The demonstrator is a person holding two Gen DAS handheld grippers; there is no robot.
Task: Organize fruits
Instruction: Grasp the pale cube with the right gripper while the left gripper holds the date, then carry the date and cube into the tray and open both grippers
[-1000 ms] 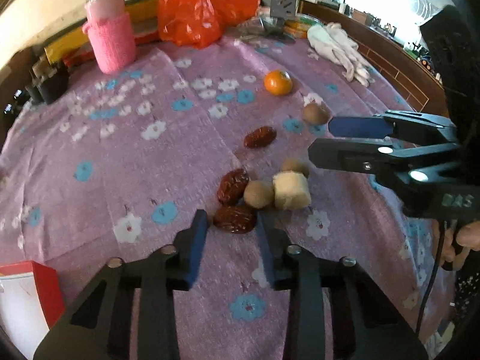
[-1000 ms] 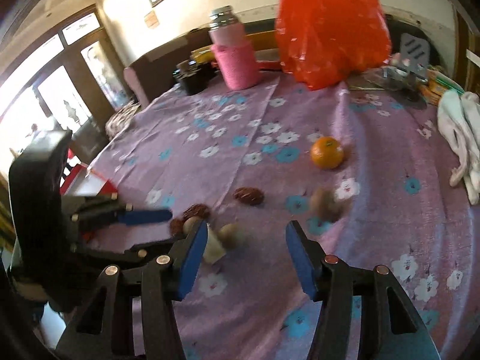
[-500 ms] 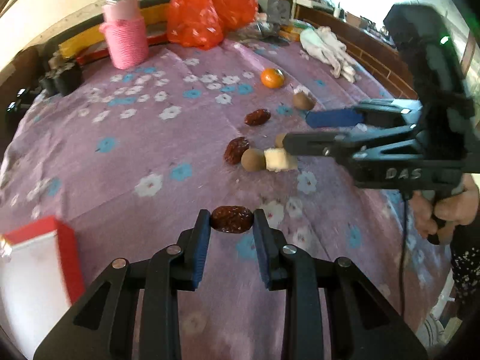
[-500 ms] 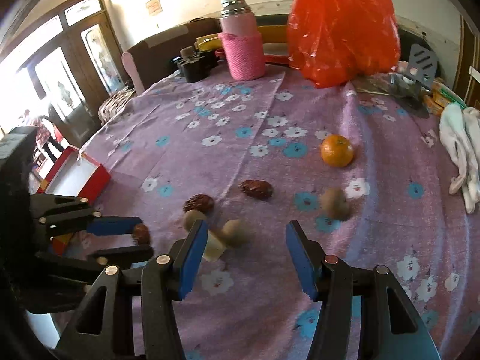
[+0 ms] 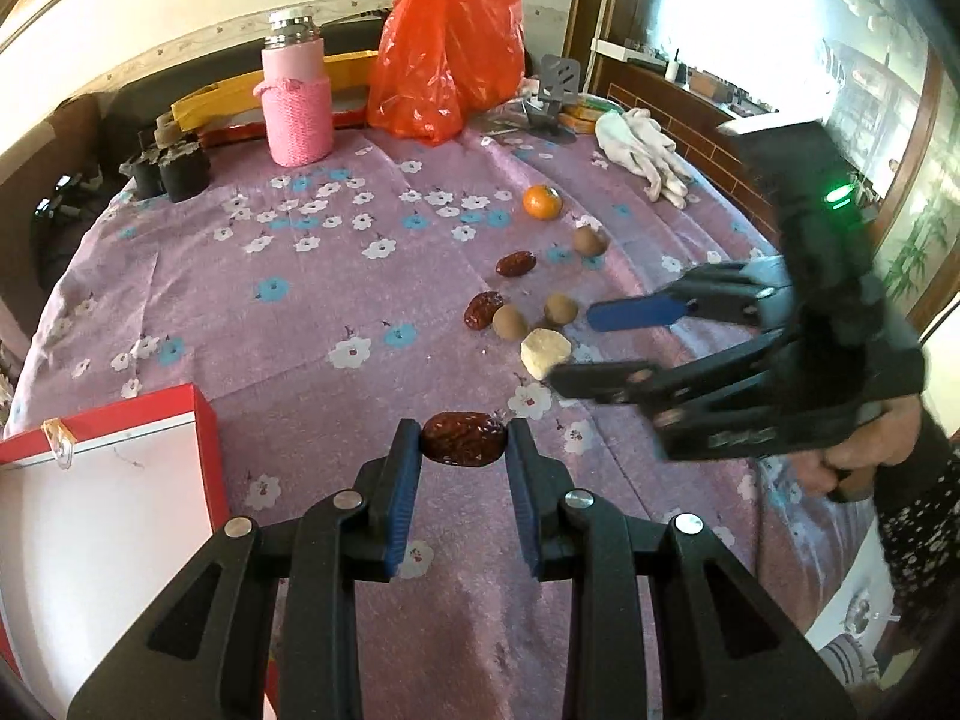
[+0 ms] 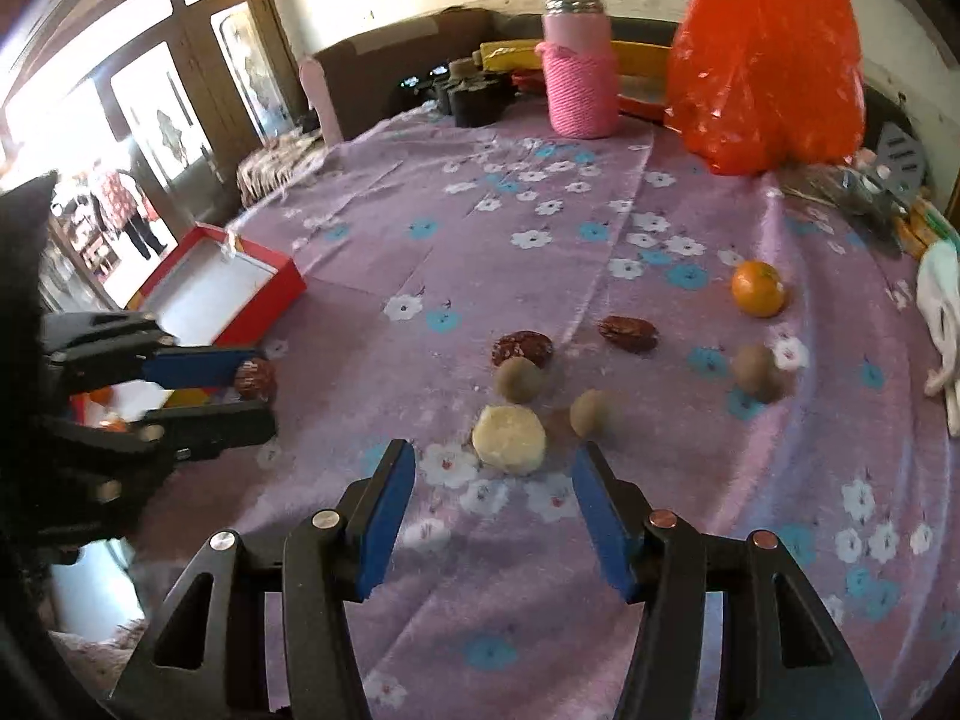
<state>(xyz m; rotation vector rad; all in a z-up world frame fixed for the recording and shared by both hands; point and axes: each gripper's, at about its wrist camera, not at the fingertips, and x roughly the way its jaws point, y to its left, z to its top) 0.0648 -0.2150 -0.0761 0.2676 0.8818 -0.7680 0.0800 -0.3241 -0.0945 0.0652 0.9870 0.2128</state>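
Wrinkled red date, pinched by the left claw near the desk's edge, could slip endwise short of the red box (right claw gapes wide, empty).

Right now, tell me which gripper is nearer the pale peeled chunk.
Right. The right gripper hangs open just in front of the pale chunk, which lies beyond its fingertips. The left gripper is farther back near the red box, shut on a red date.
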